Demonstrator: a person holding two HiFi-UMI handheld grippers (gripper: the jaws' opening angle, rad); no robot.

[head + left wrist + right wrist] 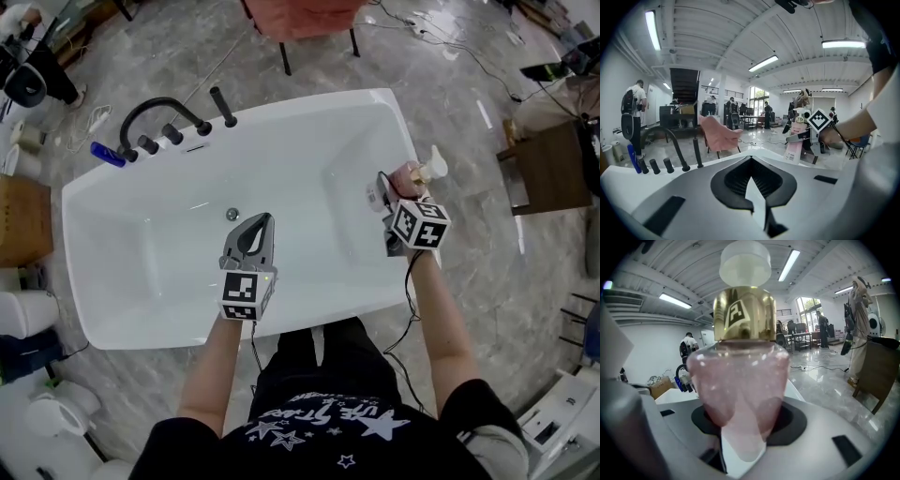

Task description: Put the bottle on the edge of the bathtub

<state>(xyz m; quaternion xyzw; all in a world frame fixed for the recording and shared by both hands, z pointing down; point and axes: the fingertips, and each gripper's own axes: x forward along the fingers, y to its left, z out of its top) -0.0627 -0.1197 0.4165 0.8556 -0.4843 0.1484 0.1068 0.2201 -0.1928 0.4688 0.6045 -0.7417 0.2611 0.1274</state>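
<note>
Okay, head view first: my right claw (398,190) is clamped on the pink bottle (412,175), holding it upright over the right-hand rim of the bathtub (281,323). My left claw (260,222) hangs above the basin, tips together, nothing in it. To set the bottle down well, I reckon I want the base flat on the broadest bit of that ledge, pump up, and no letting go until it sits. The rim looks narrow and glossy, so a tilted base could slide off either way.

Left gripper view: my jaws meet, with only white tub showing behind them. Across the basin the bottle stands at the far rim, though I can't tell whether it touches. Its pale label carries print too small to read.

Right gripper view: the bottle fills the frame, my jaws on its pink body. The gold collar (743,315) bears a squared double-F mark — the white cap (745,261) above is plain.
</note>
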